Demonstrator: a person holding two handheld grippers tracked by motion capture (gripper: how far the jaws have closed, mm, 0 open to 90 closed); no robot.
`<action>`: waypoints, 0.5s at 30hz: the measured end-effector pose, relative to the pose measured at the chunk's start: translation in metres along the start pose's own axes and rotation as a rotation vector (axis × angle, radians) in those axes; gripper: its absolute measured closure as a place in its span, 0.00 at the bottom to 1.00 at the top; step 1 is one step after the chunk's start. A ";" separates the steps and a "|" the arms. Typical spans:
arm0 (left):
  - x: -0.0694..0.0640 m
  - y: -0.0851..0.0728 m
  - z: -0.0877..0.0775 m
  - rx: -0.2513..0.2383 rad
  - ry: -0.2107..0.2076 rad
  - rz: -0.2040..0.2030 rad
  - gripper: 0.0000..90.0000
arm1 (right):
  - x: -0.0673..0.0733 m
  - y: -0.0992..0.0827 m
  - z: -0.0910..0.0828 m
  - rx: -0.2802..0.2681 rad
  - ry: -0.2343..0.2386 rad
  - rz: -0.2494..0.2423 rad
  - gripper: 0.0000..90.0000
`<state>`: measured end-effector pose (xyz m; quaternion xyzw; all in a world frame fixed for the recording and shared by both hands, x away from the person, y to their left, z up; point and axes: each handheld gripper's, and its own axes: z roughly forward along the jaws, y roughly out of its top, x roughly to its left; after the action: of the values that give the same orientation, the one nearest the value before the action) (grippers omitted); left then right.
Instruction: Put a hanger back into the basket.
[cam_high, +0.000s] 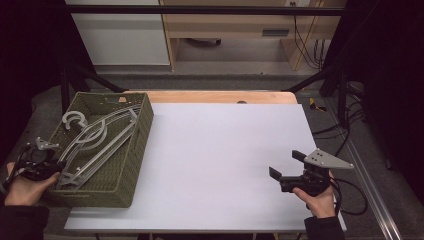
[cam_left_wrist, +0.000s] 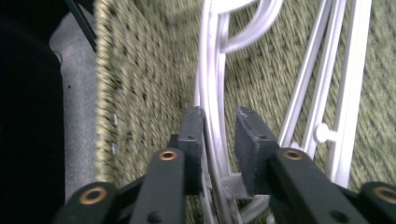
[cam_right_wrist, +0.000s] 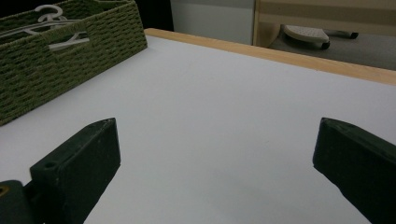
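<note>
Motion-blurred basket weave (cam_left_wrist: 154, 70), hangers (cam_left_wrist: 212, 70)

No text, label, brand, number or sign can be read in any of the views. The woven basket (cam_high: 131, 165), the white hangers (cam_high: 100, 137) in it and the table (cam_high: 225, 150) show no lettering, and a small plate on the wooden furniture (cam_high: 275, 33) at the far side is too blurred to read.

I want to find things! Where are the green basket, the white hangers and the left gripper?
green basket (cam_high: 141, 131): high view, right wall.
white hangers (cam_high: 102, 131): high view, curved arm of one.
left gripper (cam_left_wrist: 219, 128): left gripper view, between its fingertips.
</note>
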<state>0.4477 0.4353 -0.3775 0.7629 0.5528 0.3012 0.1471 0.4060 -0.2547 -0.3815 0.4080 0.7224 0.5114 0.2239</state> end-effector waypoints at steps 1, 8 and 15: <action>0.001 0.001 0.000 0.017 0.007 0.008 0.90 | 0.000 0.000 0.000 0.000 0.000 -0.001 0.01; -0.005 0.003 0.003 0.019 0.049 0.000 0.91 | 0.000 0.000 0.000 0.001 0.003 -0.001 0.01; -0.005 -0.004 0.000 0.001 0.023 0.052 0.90 | 0.001 0.000 0.002 0.007 0.002 0.001 0.01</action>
<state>0.4438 0.4316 -0.3809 0.7736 0.5347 0.3134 0.1324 0.4067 -0.2529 -0.3826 0.4084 0.7244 0.5093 0.2214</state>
